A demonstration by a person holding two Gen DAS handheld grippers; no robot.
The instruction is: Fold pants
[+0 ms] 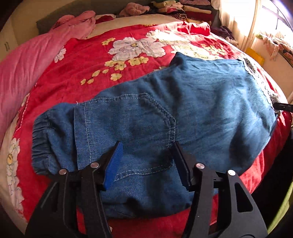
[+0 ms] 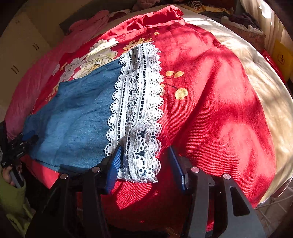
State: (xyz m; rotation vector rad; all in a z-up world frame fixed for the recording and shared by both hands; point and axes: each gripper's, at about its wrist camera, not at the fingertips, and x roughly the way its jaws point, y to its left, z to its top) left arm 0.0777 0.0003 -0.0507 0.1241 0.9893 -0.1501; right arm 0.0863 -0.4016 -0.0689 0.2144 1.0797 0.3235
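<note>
Blue denim pants [image 1: 164,113] lie flat across a red floral bedspread [image 1: 82,60], elastic waistband [image 1: 42,144] at the left, white lace hem [image 1: 256,73] at the right. My left gripper [image 1: 146,144] is open, its jaws spread over the back pocket [image 1: 128,124] near the front edge. In the right wrist view the pants [image 2: 77,117] end in the lace hem [image 2: 137,109]. My right gripper [image 2: 144,148] is open over the hem's near corner, holding nothing. The left gripper [image 2: 16,152] shows at that view's left edge.
A pink quilt [image 1: 27,67] lies along the left of the bed. Piled clothes [image 1: 183,9] sit at the far end. A curtained window [image 1: 256,22] and a yellow box [image 1: 254,55] are at the right. A cream sheet [image 2: 256,73] covers the bed's right side.
</note>
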